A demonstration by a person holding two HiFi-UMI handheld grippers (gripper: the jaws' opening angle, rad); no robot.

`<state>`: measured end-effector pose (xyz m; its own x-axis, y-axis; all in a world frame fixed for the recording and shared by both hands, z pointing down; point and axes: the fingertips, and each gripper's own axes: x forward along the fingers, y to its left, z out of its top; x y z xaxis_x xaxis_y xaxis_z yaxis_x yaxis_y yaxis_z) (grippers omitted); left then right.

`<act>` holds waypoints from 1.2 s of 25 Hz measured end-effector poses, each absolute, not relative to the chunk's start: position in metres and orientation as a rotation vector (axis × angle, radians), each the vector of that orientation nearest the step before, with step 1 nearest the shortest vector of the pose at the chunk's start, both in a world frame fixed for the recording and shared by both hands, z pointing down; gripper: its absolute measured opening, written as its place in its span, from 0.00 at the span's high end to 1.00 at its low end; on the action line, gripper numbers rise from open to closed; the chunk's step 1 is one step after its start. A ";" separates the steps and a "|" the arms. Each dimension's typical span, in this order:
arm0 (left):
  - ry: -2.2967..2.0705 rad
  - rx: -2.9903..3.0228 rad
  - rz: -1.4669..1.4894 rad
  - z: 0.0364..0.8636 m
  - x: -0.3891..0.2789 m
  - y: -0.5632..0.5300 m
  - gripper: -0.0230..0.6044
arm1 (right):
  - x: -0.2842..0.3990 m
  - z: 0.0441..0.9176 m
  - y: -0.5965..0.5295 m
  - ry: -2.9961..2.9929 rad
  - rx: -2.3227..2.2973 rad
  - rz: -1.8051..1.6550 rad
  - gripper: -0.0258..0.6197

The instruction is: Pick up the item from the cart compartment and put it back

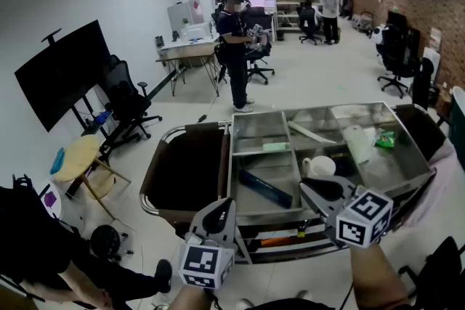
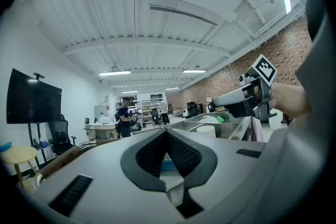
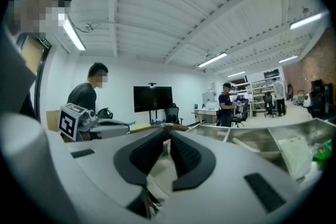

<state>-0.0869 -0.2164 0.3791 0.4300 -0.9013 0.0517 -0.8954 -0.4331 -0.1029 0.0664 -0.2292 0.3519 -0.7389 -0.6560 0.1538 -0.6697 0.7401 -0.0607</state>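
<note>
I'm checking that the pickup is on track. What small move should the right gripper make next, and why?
Probably ease the right gripper forward and down toward the white cup while opening wider: it hovers empty over the near edge of the cart, jaws barely apart, the cup just ahead.

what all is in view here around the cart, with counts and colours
cart: one, bare steel, divided into compartments, straight ahead
pot: one, white, middle compartment, just past the right gripper
long box: one, dark blue, front left compartment
packet: one, green, right compartment
bag: one, white, right compartment beside the packet
screen: one, black, on a stand at far left
stool: one, yellow seat, below the screen
office chair: one, black, beside the screen; more farther back
standing person: one, dark clothes, beyond the cart
left gripper: one, grey, before the cart, jaws together, empty
right gripper: one, grey, over the cart's front edge, jaws slightly apart, empty
</note>
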 end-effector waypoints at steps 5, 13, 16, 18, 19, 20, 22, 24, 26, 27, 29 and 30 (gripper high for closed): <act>1.632 -2.615 -0.170 0.379 -0.087 -0.213 0.96 | 0.051 0.343 -0.252 -2.725 1.010 0.039 0.72; 1.649 -2.604 -0.177 0.379 -0.093 -0.210 0.96 | 0.029 0.333 -0.283 -2.650 0.947 0.008 0.72; 1.652 -2.601 -0.175 0.379 -0.093 -0.210 0.96 | 0.016 0.338 -0.291 -2.620 0.906 0.005 0.72; 1.651 -2.601 -0.173 0.379 -0.092 -0.210 0.96 | 0.007 0.345 -0.298 -2.587 0.877 0.003 0.72; 1.649 -2.602 -0.172 0.378 -0.092 -0.211 0.96 | 0.003 0.349 -0.302 -2.570 0.861 0.002 0.72; 1.647 -2.603 -0.171 0.378 -0.091 -0.211 0.96 | -0.002 0.354 -0.306 -2.551 0.844 0.001 0.72; 1.645 -2.607 -0.172 0.378 -0.089 -0.211 0.96 | -0.011 0.365 -0.314 -2.511 0.808 0.007 0.72; 1.649 -2.612 -0.177 0.378 -0.088 -0.210 0.96 | -0.020 0.381 -0.322 -2.469 0.772 0.028 0.72; 1.656 -2.617 -0.184 0.380 -0.088 -0.209 0.96 | -0.027 0.400 -0.330 -2.422 0.742 0.057 0.72; 1.658 -2.618 -0.188 0.381 -0.089 -0.209 0.96 | -0.029 0.409 -0.334 -2.399 0.733 0.066 0.72; 1.657 -2.612 -0.189 0.382 -0.090 -0.210 0.96 | -0.033 0.421 -0.342 -2.365 0.724 0.073 0.72; 1.656 -2.607 -0.187 0.382 -0.092 -0.210 0.96 | -0.035 0.424 -0.344 -2.358 0.722 0.077 0.72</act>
<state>-0.0916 -0.2098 0.3821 0.4201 -0.9043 0.0763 -0.8986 -0.4262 -0.1045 -0.0351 -0.3444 0.4235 -0.6289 -0.4786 0.6127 -0.5178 0.8457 0.1292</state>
